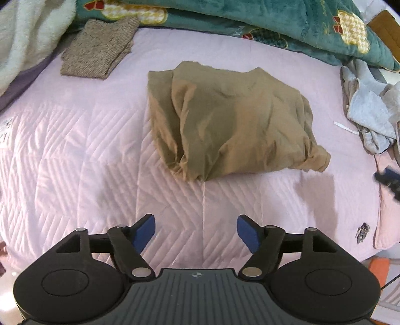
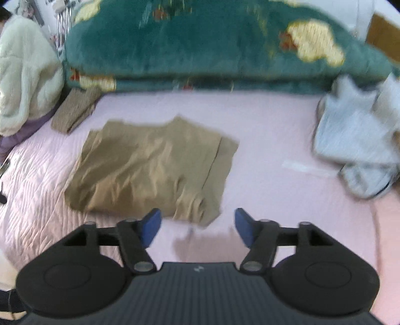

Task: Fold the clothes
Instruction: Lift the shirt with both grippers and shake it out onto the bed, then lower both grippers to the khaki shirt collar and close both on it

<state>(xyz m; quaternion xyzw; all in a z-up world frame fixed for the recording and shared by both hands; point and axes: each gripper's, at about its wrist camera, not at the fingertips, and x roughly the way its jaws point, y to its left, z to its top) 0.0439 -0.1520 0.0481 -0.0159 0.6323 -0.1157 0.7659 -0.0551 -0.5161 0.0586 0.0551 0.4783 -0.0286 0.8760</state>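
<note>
The tan garment (image 1: pixel 225 122), folded into a rough bundle mid-bed, lies released below the speckled folded knit (image 1: pixel 100 50); both hand-held grippers, left (image 1: pixel 196 231) and right (image 2: pixel 197 230), gape empty, so the grey heap (image 1: pixel 370 110) to its right likely comes next.

Left gripper (image 1: pixel 196 231): jaws wide apart, nothing between the blue pads, above the pink quilt (image 1: pixel 75 155).
Tan garment (image 1: pixel 225 125): folded in a rumpled bundle, middle of the quilt.
Brown knit piece (image 1: pixel 100 47): folded, far left.
Grey clothes (image 1: pixel 370 107): loose heap, right edge.
Green blanket (image 1: pixel 250 17): along the far side.
</note>
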